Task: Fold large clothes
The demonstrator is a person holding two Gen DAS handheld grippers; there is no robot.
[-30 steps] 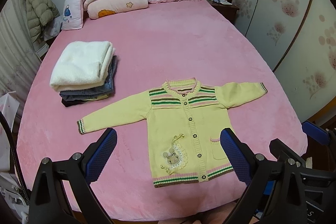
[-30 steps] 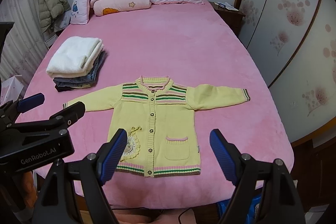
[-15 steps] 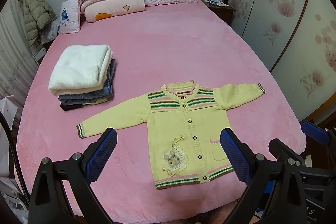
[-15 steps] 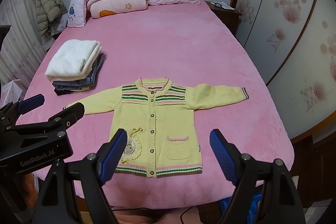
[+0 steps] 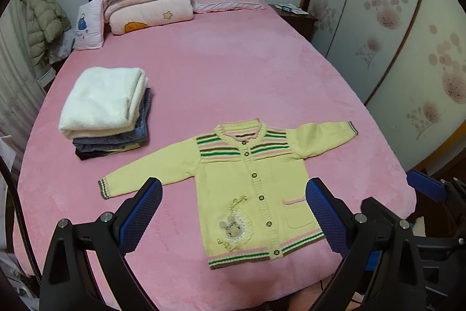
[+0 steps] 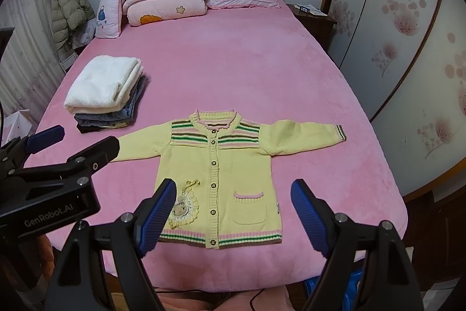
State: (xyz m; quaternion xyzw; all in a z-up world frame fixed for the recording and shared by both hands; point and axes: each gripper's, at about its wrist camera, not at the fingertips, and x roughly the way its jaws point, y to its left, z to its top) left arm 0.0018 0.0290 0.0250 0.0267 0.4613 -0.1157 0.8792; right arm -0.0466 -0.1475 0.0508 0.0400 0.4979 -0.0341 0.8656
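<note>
Two grippers, left gripper [image 5: 233, 212] and right gripper [image 6: 233, 212], jaws spread wide, holding nothing. Yellow cardigan [image 6: 217, 174] lies flat on the pink bed [image 6: 238, 60] at 12 o'clock beyond both. Folded stack [image 5: 106, 110] at 10 o'clock.

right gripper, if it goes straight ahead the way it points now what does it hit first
Most likely the yellow cardigan spread flat on the pink bed: the open right gripper frames its lower front around the pocket. Depth is unclear.
</note>
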